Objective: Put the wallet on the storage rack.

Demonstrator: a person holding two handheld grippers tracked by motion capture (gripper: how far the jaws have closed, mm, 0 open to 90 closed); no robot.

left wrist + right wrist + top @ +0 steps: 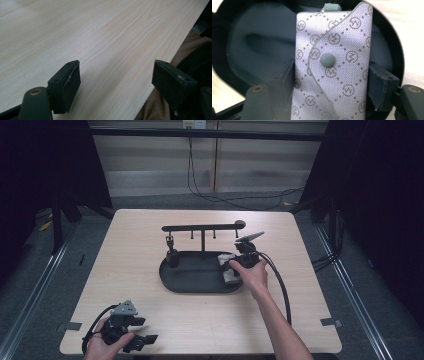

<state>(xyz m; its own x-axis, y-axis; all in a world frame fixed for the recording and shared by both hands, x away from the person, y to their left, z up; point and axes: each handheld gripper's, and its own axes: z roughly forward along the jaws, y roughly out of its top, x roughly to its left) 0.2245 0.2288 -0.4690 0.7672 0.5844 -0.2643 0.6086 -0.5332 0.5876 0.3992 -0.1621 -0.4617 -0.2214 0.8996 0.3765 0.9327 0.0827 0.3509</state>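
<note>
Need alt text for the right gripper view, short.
A pale grey patterned pouch with a round grey snap stands between the right gripper's two black jaws, which sit against its left and right edges. Behind it lies the dark oval tray, with light wooden table at the edges.

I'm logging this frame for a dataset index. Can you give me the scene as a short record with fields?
setting: light wooden table
stand: black oval tray with a hook rail rising behind it
held item: grey patterned pouch with a round snap, over the tray's right end
right gripper: jaws on either side of the pouch, closed on it
left gripper: jaws apart, holding nothing, at the table's near left edge
on rail: small dark item hanging at the left
</note>
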